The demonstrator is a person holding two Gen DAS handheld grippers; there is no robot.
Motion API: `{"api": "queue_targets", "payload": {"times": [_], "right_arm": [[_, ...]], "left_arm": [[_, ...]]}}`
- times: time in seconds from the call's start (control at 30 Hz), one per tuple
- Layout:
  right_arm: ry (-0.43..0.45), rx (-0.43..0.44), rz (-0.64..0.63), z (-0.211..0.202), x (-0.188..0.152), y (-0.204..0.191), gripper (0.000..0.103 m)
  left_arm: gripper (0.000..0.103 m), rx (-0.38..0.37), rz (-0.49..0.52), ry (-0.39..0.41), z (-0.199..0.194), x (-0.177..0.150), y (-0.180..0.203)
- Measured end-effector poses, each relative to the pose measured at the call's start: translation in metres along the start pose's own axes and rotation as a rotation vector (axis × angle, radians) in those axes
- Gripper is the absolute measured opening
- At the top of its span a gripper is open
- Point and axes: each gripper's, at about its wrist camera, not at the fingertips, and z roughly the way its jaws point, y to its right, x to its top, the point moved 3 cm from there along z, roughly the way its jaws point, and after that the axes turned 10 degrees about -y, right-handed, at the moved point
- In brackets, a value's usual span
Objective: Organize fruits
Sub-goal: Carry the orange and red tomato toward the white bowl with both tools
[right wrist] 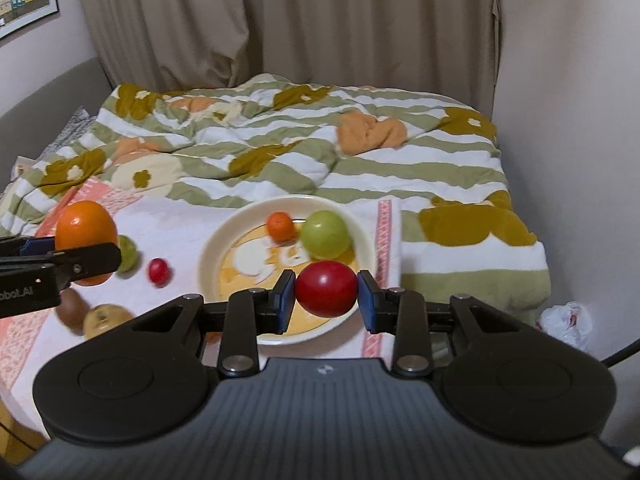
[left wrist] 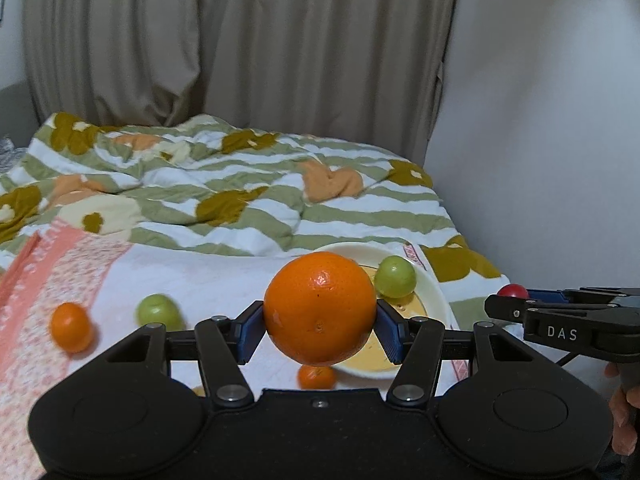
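My left gripper (left wrist: 320, 326) is shut on a large orange (left wrist: 320, 307) and holds it above the bed, left of a cream plate (left wrist: 434, 292). The orange also shows in the right wrist view (right wrist: 85, 226). My right gripper (right wrist: 326, 298) is shut on a red round fruit (right wrist: 326, 289) over the near edge of the plate (right wrist: 212, 248). On the plate lie a green fruit (right wrist: 325, 234) and a small orange fruit (right wrist: 281, 225). The right gripper with its red fruit (left wrist: 513, 290) shows at the right of the left wrist view.
On the white-and-pink cloth (right wrist: 180, 216) lie a small red fruit (right wrist: 159, 271), a green fruit (right wrist: 129, 253), a brown kiwi (right wrist: 71, 308) and a yellowish fruit (right wrist: 105, 319). The left wrist view shows small oranges (left wrist: 71, 326) (left wrist: 316, 376) and a green fruit (left wrist: 158, 310). A wall (right wrist: 580, 120) is right.
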Motion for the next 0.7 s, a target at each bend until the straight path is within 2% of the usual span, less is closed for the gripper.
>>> {"api": "queue_targets", "payload": {"times": [0.1, 0.33, 0.53, 0.7], "right_arm": [[0.002, -0.012, 0.026, 0.013, 0.01, 0.013, 0.048], [-0.009, -0.044, 0.063, 0.042, 0.027, 0.029, 0.048], [-0.027, -0.055, 0.092, 0.069, 0.031, 0.032, 0.049], [-0.045, -0.057, 0.108, 0.082, 0.033, 0.034, 0.049]], "left_arm": [[0.062, -0.027, 0.019, -0.037, 0.027, 0.014, 0.006], [0.062, -0.018, 0.098, -0.098, 0.088, 0.036, 0.015], [0.062, 0.012, 0.182, -0.155, 0.138, 0.038, 0.014], [0.062, 0.032, 0.229, -0.194, 0.161, 0.035, 0.014]]}}
